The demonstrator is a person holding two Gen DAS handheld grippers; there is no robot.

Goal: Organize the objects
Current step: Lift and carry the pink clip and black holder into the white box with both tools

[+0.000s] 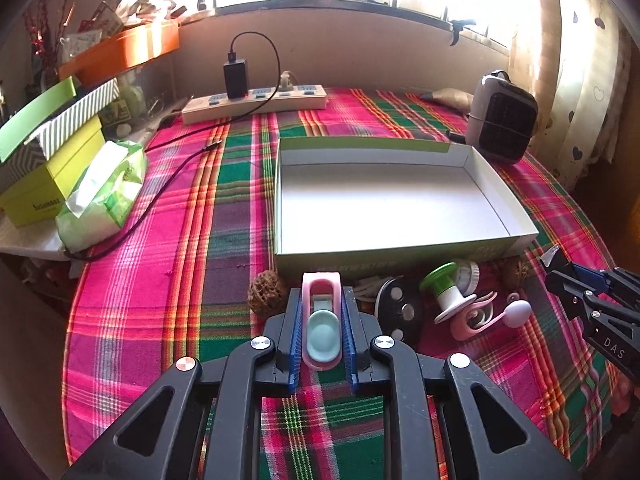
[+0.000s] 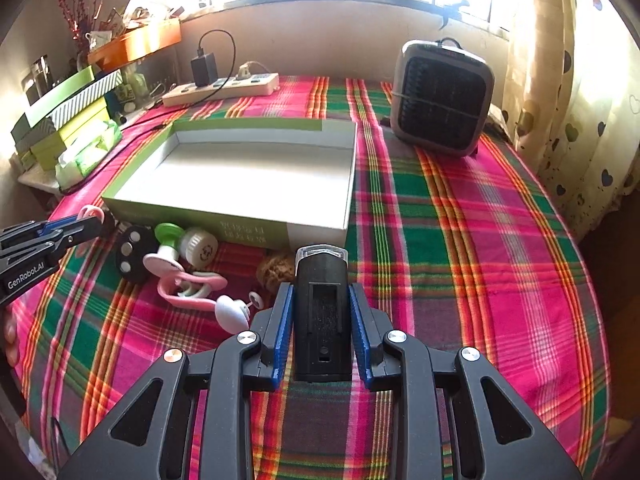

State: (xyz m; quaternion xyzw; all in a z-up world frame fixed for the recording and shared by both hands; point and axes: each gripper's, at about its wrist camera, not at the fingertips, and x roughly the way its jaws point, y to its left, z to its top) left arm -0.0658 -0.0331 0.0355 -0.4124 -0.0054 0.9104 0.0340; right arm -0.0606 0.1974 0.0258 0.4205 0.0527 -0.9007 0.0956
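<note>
Both loads are ready for boxing: the left tool (image 1: 322, 320) grips a pink clip (image 1: 321, 322), the right tool (image 2: 322, 320) clamps a black light (image 2: 322, 316), and the empty box (image 1: 400, 196) at twelve o'clock likely calls for a forward carry and release.

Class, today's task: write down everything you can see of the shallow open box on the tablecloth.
The shallow open box is a rectangular tray of what looks like cardboard, white inside, its low outer walls green with a white part at one end. Nothing lies in it. It sits flat on the plaid tablecloth, lidless. Small items crowd its near wall: a green-and-white spool, a white ridged cap and a brown walnut-like ball; whether they touch it cannot be told. Neither gripper touches it.
</note>
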